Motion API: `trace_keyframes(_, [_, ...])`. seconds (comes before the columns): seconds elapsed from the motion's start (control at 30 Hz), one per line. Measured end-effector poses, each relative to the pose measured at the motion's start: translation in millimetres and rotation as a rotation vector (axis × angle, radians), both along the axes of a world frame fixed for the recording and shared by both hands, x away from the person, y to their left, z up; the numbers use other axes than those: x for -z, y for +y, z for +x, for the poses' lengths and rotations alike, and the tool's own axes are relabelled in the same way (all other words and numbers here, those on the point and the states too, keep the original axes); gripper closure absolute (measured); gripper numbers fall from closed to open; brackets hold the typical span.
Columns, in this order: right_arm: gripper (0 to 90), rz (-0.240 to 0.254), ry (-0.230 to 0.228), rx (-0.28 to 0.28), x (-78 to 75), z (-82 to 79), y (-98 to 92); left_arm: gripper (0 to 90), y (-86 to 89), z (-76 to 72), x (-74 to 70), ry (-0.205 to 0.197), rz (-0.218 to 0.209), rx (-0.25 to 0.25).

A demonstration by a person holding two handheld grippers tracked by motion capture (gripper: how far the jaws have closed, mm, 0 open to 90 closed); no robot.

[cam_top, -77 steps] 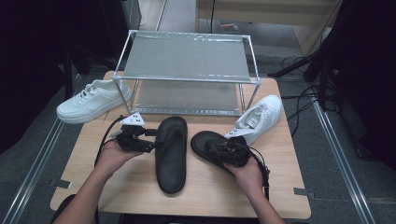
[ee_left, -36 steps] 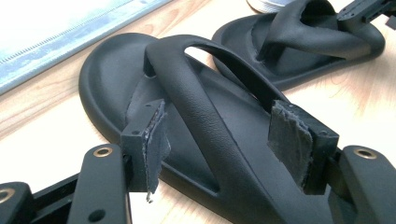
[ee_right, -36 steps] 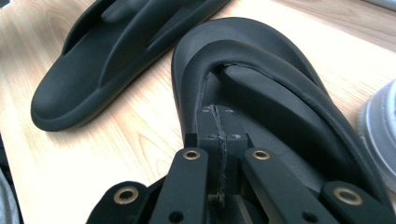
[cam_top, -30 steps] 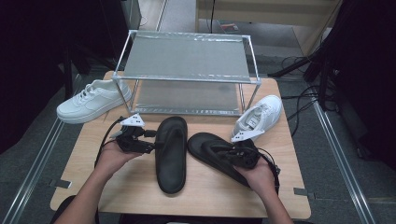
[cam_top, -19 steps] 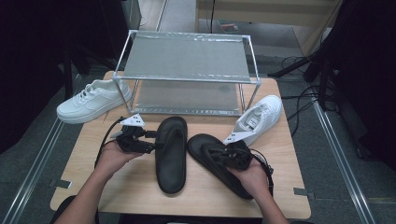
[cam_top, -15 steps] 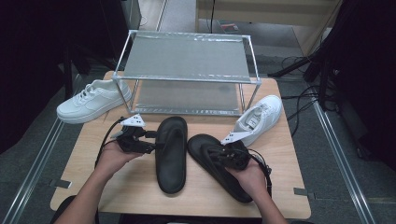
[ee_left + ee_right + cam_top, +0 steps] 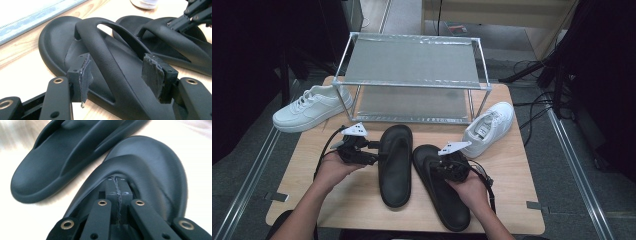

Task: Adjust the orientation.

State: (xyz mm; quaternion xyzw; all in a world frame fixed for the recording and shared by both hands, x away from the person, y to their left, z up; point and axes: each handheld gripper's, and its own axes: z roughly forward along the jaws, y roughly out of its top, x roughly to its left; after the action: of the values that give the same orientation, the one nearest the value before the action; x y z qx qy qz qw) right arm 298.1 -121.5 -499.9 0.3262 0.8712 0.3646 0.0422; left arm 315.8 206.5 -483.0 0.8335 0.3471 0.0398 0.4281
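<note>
1. Left gripper (image 7: 374,152) is at centre-left of the high view. Its jaws are spread on either side of the strap of the left black sandal (image 7: 396,165). In the left gripper view (image 7: 117,75) there is a gap on the right pad side. The left pad is close to the strap, and I can't tell if it touches.
2. Right gripper (image 7: 439,167) is lower centre of the high view, over the right black sandal (image 7: 442,200). In the right gripper view (image 7: 117,187) the pads are pressed together with just a thin seam, and nothing is seen between them. The tips sit right at the underside of the strap arch of that sandal (image 7: 155,165).
3. The sandals lie side by side at the middle of the wooden table (image 7: 312,200). They are near each other with a narrow strip of wood between. The right one angles toward the lower right, with its heel close to the bottom table edge.
4. The metal shoe rack (image 7: 412,65) fills the upper centre, and its front rail is just above the sandal toes.
5. A white sneaker (image 7: 309,107) at upper left hangs over the left table edge beside the rack leg.
6. A second white sneaker (image 7: 489,127) is at right, tilted, just beside the right gripper's grey plate and near the right table edge.
7. Open room is the bare wood at lower left and the lower-right corner. The centre is crowded.
</note>
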Motion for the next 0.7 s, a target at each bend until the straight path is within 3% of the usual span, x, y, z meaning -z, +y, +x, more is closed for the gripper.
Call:
trace_keyframes(0.23, [90.0,0.011,0.009,0.052,-1.5,11.9,-6.5,41.4,-0.4,-1.3,1.2,0.017,0.010,0.003])
trace_keyframes(0.5, [90.0,0.015,0.005,0.051,-1.8,26.7,-1.8,44.7,5.0,-4.0,4.0,0.041,0.006,-0.023])
trace_keyframes(0.6, [90.0,0.013,0.002,0.049,-1.7,32.6,1.0,53.7,6.6,-7.3,4.7,0.026,0.032,-0.050])
trace_keyframes(0.7, [90.0,0.014,0.000,0.048,-1.7,38.8,4.1,66.1,7.6,-9.6,4.4,0.031,0.018,-0.069])
